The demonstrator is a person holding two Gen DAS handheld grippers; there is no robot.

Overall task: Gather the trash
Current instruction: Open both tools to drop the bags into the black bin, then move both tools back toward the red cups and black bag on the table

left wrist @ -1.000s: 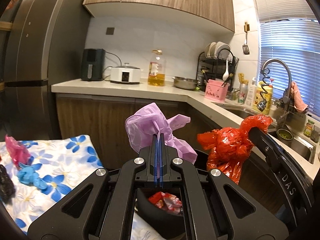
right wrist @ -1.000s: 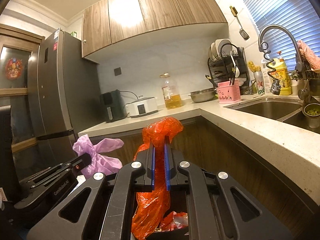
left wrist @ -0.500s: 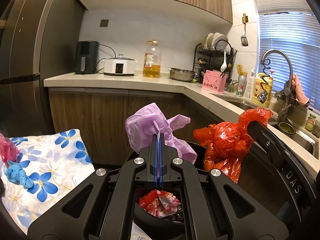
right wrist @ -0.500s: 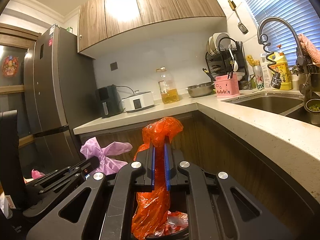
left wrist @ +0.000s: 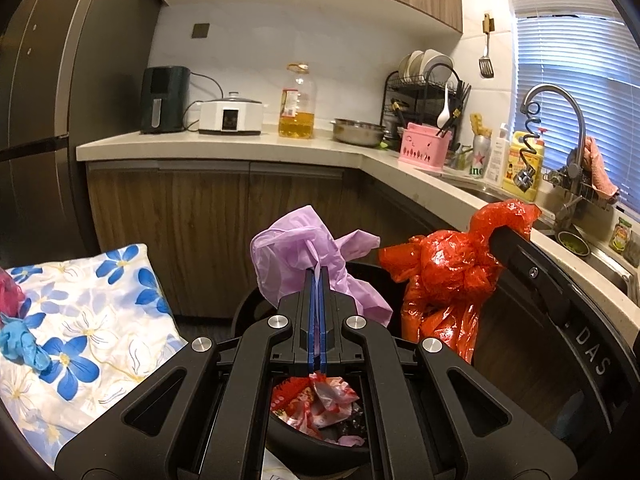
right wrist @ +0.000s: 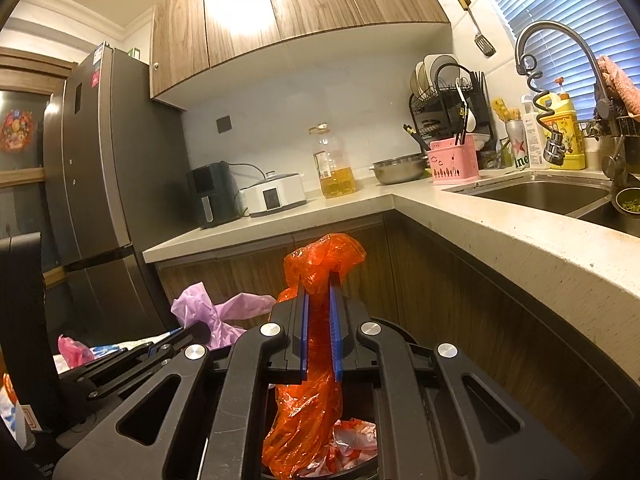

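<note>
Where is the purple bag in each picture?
Left wrist view: the purple bag is in the middle, pinched in the left gripper, above the black bin.
Right wrist view: the purple bag is low on the left, at the tip of the left gripper.
Shared landmark: the oil bottle on the counter, behind the bag in both.

Warm ceiling light is glaring off the upper cabinets [right wrist: 240, 4]; fisheye lenses are bending and darkening edges; focus is staying sharp.
</note>
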